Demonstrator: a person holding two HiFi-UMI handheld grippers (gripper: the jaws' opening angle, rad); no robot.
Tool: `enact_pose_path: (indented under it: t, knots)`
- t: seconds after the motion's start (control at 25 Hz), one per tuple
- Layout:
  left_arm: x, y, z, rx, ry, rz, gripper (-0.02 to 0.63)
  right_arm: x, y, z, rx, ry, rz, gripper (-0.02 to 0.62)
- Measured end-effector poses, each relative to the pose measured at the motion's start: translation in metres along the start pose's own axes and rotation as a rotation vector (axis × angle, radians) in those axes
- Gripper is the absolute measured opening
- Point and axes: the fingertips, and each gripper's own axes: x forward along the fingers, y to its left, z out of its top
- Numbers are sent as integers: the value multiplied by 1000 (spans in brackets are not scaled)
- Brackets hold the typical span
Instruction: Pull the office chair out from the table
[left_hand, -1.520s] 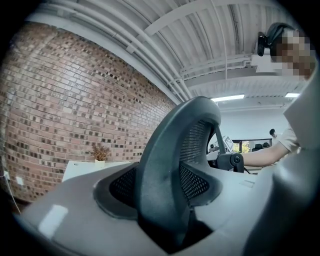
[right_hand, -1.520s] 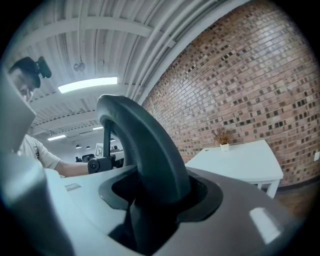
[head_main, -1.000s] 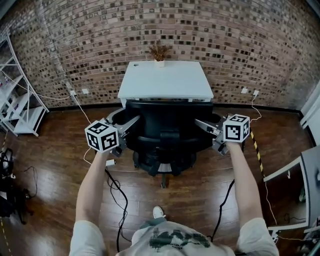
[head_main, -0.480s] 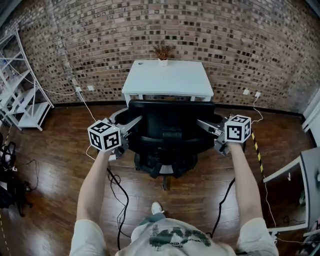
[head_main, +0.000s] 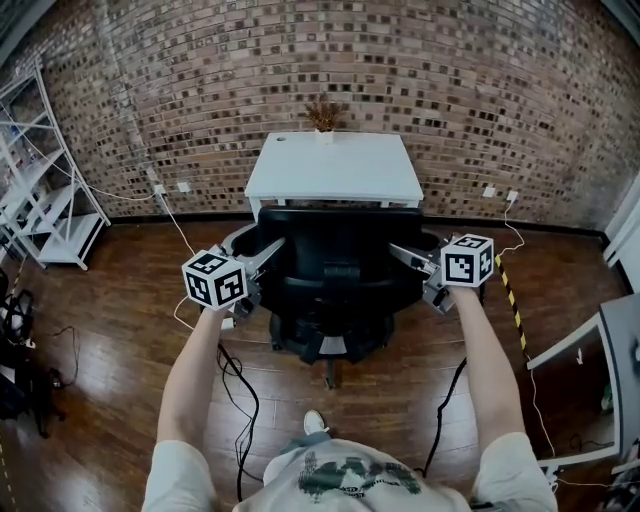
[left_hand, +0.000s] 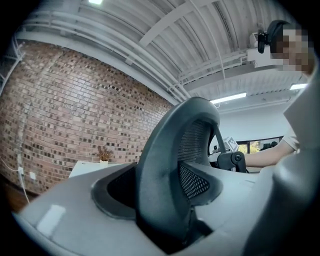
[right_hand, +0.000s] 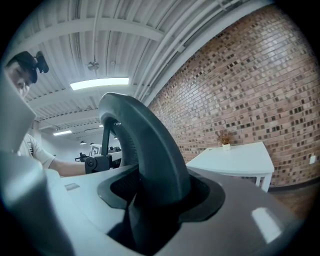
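The office chair (head_main: 335, 275) stands between the two grippers with its black back toward the person. Seen from above, the top of the back sits just at the near rim of the white table (head_main: 335, 170).

The left gripper (head_main: 268, 250) is clamped on the back's left edge, and in the left gripper view the curved frame fills the gap between its jaws. The right gripper (head_main: 400, 254) straddles the back's right edge. Its jaws stand apart and have just been opening, with the frame between them.

Beyond both tips the table runs to the brick wall (head_main: 430, 80), with a small plant (head_main: 323, 117) at its far edge. Behind the grippers, toward the person, is open wooden floor (head_main: 100, 330), crossed by cables (head_main: 238, 385) below the left gripper. A white shelf rack (head_main: 45, 205) stands well out to the left gripper's side. Striped tape (head_main: 512, 298) and a grey desk corner (head_main: 622, 335) lie out to the right gripper's side.
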Motion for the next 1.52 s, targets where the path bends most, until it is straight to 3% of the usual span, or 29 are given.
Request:
enact_pose_path:
  t: [0.32, 0.52, 0.64, 0.8, 1.04, 1.52]
  knots:
    - [-6, 4, -1, -6, -2, 90, 289, -8, 1, -1, -8, -36, -97, 268]
    - [-21, 0, 8, 79, -7, 233, 290, -24, -3, -2, -47, -60, -231, 291]
    - [-37, -11, 3, 70, 1, 264, 287, -38, 0, -6, -61, -90, -308, 294]
    - [-58, -37, -6, 64, 6, 260, 287, -56, 16, -6, -75, -150, -376, 298]
    - [-80, -88, -4, 43, -28, 228, 277, -76, 73, -5, -117, -185, -389, 298]
    - [-117, -197, -10, 95, -49, 85, 152, -99, 209, -38, -162, -206, -428, 279]
